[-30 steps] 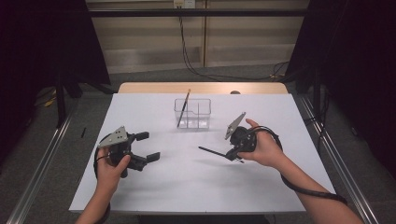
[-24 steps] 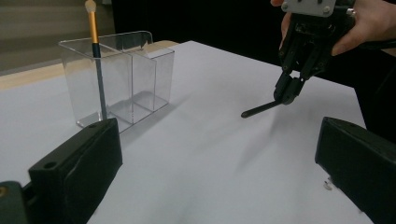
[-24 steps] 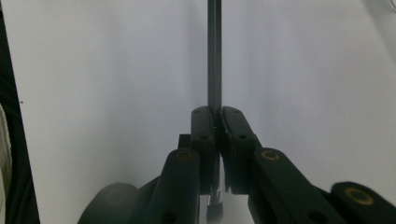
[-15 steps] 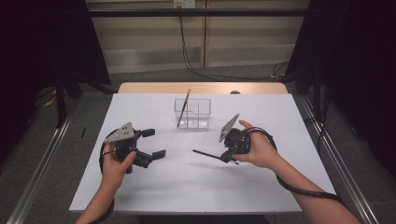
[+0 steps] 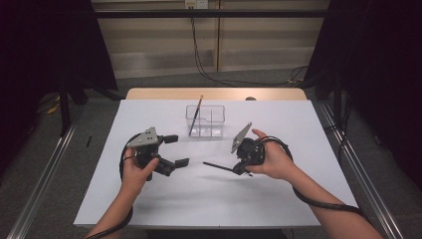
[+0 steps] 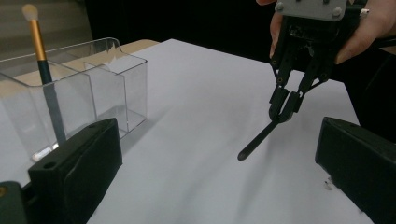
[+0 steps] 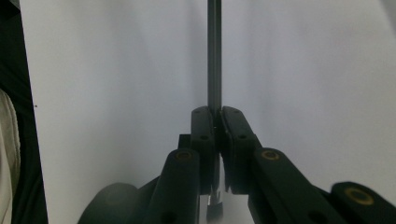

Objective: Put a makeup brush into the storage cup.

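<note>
High view shows the right tool (image 5: 238,168) clamped on a thin black brush (image 5: 218,166), carried above the white desk (image 5: 298,199), near the clear organizer (image 5: 205,121). Left tool (image 5: 175,150) hangs spread and empty. Next, I'd judge, comes tipping it upright over a compartment. Dark curtains surround.

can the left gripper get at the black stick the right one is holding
Probably yes. The left gripper is open and faces the black stick across bare table. The stick's free end points toward it from the shut right gripper.
</note>
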Demonstrator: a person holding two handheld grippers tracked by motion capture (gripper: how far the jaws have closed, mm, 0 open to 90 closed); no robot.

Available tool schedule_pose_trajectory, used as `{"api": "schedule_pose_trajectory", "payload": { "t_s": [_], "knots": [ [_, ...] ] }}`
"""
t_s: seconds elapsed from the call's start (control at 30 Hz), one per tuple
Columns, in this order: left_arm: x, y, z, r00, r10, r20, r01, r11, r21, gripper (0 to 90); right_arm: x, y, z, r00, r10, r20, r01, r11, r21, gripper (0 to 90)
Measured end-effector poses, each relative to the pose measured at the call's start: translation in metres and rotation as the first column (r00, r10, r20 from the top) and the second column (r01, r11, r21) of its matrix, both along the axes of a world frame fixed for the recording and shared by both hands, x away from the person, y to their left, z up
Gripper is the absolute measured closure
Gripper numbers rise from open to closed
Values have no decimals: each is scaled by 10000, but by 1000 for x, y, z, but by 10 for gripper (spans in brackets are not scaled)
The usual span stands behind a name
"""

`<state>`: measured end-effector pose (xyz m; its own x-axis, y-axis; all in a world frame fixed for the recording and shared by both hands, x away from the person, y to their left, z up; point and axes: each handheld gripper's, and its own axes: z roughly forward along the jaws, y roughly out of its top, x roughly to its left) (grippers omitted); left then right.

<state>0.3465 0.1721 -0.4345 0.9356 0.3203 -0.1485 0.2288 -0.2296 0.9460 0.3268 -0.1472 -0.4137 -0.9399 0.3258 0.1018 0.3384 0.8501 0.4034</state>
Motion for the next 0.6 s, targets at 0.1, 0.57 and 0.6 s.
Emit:
{"api": "schedule_pose_trajectory", "payload": {
  "t_s": [0.1,0.57,0.6],
  "knots": [
    [1,-5,0,9999,-107,30,107,9999,88,5,0,1,0,10000,72,-11,-72,10000,10,844],
    [3,-23,2,9986,-533,45,529,9957,756,3,-3,8,1,9993,367,29,-367,9993,-31,844],
    [3,-24,2,9984,-573,30,568,9951,807,3,-3,9,1,9994,355,5,-355,9994,-55,844]
  ]
}}
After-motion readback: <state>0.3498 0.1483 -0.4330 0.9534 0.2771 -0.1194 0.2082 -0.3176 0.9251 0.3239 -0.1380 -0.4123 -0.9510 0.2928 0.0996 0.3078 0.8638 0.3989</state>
